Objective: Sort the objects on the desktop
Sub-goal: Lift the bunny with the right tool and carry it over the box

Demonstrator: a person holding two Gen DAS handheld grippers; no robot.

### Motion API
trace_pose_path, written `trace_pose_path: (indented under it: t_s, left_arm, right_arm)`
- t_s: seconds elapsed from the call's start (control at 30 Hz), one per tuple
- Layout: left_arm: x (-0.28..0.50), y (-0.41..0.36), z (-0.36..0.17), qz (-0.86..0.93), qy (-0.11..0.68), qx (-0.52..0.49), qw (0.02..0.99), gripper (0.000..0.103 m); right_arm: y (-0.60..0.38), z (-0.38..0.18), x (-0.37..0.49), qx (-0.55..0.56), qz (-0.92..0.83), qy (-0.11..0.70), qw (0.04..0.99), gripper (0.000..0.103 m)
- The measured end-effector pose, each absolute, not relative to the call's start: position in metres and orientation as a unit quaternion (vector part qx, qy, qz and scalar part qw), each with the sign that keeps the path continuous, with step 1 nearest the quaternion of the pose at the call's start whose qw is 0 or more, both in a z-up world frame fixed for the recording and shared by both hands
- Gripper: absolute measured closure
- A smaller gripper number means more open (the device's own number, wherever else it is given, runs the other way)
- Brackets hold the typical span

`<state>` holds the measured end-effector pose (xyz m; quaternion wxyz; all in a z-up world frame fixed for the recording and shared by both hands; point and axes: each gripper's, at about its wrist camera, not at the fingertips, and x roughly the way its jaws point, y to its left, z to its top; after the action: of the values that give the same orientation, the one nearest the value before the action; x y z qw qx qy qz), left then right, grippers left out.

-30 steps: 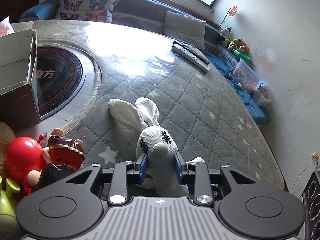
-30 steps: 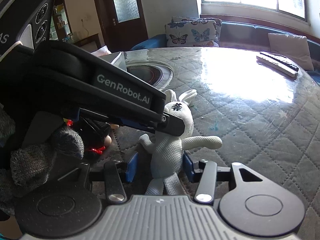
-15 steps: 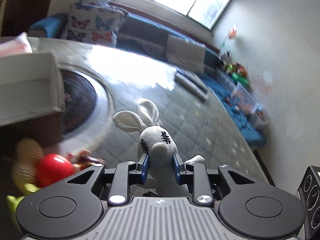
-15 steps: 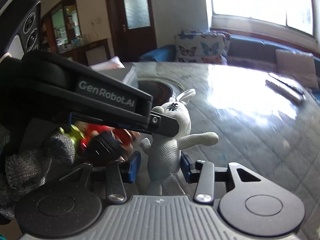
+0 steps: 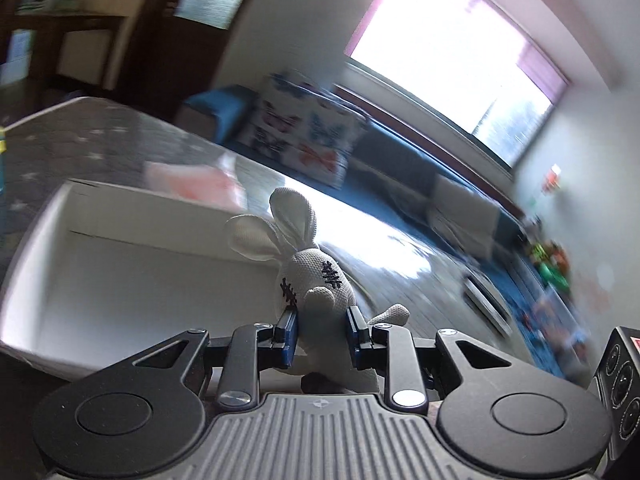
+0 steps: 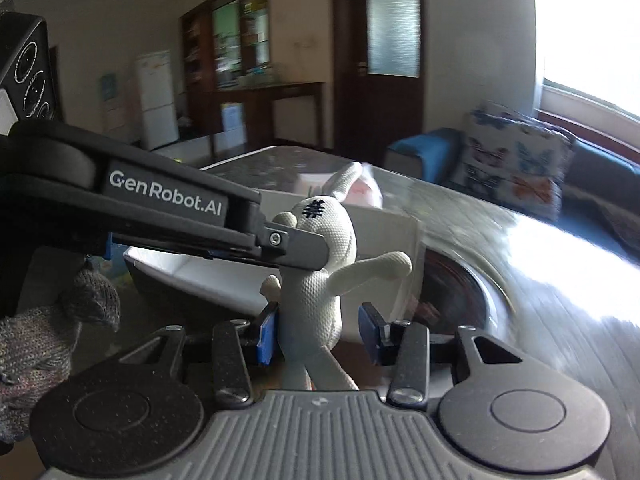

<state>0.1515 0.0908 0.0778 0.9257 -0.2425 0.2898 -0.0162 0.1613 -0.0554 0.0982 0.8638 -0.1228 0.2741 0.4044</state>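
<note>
A white knitted rabbit plush [image 5: 316, 280] with stitched eyes hangs in the air between both grippers. My left gripper [image 5: 322, 328] is shut on its neck, just under the head, with the ears pointing up. In the right wrist view the left gripper's finger [image 6: 296, 246] reaches across from the left to the rabbit's head [image 6: 320, 216]. My right gripper [image 6: 318, 332] is shut around the rabbit's waist, its legs dangling below the pads. An open white box [image 5: 36, 240] lies just behind and to the left of the rabbit, also visible as the box [image 6: 384, 232].
The grey quilted table [image 5: 80, 140] has a dark round inset [image 6: 452, 288] right of the box. A pink pack [image 5: 192, 180] lies behind the box. A gloved hand [image 6: 48, 328] holds the left gripper. A blue sofa with a butterfly pillow [image 5: 308, 140] stands beyond the table.
Both grippers have lifted the rabbit off the table and swung it left toward the white box. The red and green toys have dropped out of view. The right jaws closed slightly.
</note>
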Motion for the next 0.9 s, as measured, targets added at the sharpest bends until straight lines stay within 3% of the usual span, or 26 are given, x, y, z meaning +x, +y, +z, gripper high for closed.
trace_pose_path:
  t_s: [0.27,0.5,0.57,0.7,0.8,0.9]
  left_arm:
    - [0.179,0.157,0.061,0.046,0.29,-0.274,0.916,0.072]
    - [0.189,0.176,0.042,0.064,0.308,-0.288,0.904,0.071]
    - [0.188,0.175,0.041,0.065,0.309,-0.291,0.903,0.071]
    - [0.182,0.171,0.042,0.06,0.309,-0.291,0.903,0.071]
    - [0.175,0.165,0.045,0.055,0.308,-0.285,0.906,0.071]
    - [0.169,0.16,0.048,0.053,0.306,-0.283,0.907,0.071]
  right_arm:
    - [0.032,0.082,0.2,-0.167,0.428,0.293,0.839,0.06]
    - [0.04,0.059,0.213,-0.173,0.419,0.315,0.834,0.053]
    - [0.038,0.058,0.213,-0.174,0.417,0.318,0.834,0.047]
    - [0.028,0.06,0.213,-0.167,0.416,0.312,0.837,0.023]
    - [0.024,0.064,0.209,-0.164,0.413,0.304,0.843,0.018]
    - [0.013,0.069,0.199,-0.165,0.402,0.295,0.851,0.006]
